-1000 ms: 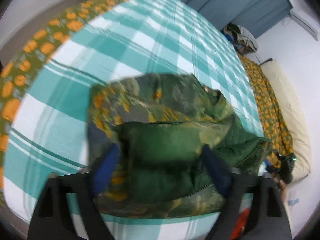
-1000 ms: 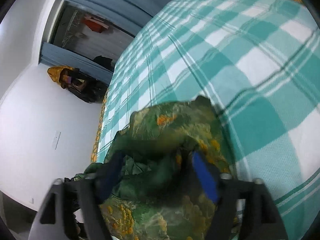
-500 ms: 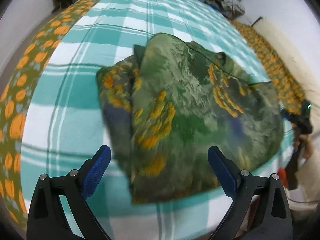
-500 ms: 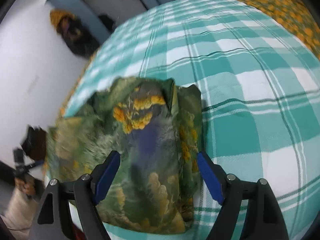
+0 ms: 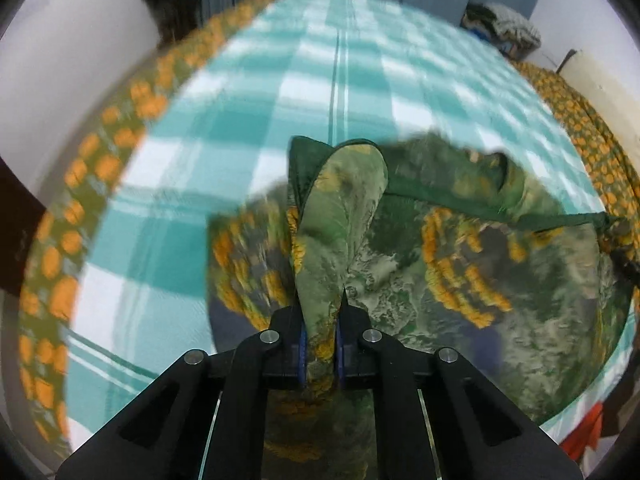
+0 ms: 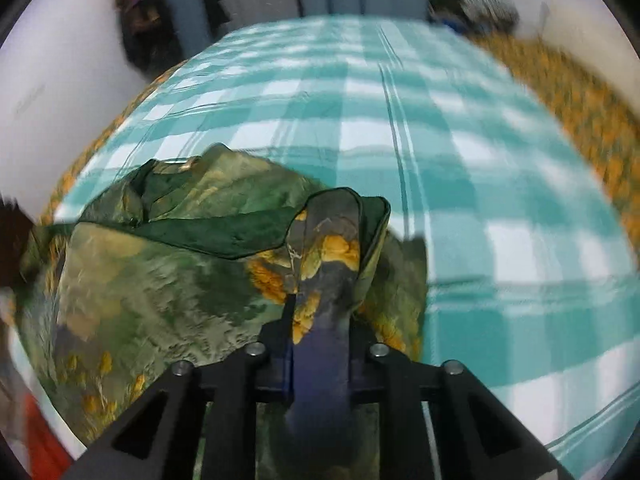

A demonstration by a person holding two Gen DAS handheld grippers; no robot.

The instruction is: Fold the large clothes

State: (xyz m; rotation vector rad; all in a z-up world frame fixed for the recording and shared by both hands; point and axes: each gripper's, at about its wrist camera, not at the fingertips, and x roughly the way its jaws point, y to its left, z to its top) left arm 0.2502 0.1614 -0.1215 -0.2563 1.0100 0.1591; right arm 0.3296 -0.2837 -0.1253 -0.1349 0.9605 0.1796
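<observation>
From the left wrist view, the left gripper (image 5: 320, 344) has its fingers pinched together on a raised fold of the green and orange printed garment (image 5: 460, 280), which fills the lower right of that frame on the teal checked bedsheet (image 5: 248, 120); only this view shows the orange-patterned mattress border (image 5: 52, 256) curving down the left edge and the pile of clothes (image 5: 500, 28) at the upper right. The right wrist view shows the right gripper (image 6: 320, 344) likewise clamped on a bunched fold of the same garment (image 6: 160, 280), which here sits in the lower left, with its dark green hem (image 6: 208, 232) stretched across toward the left edge. Half a second ago both grippers were wide open above the cloth lying flat; now each is closed on a lifted pleat. Bare sheet stretches beyond the garment toward the top of both frames and across the right half of the right wrist view.
</observation>
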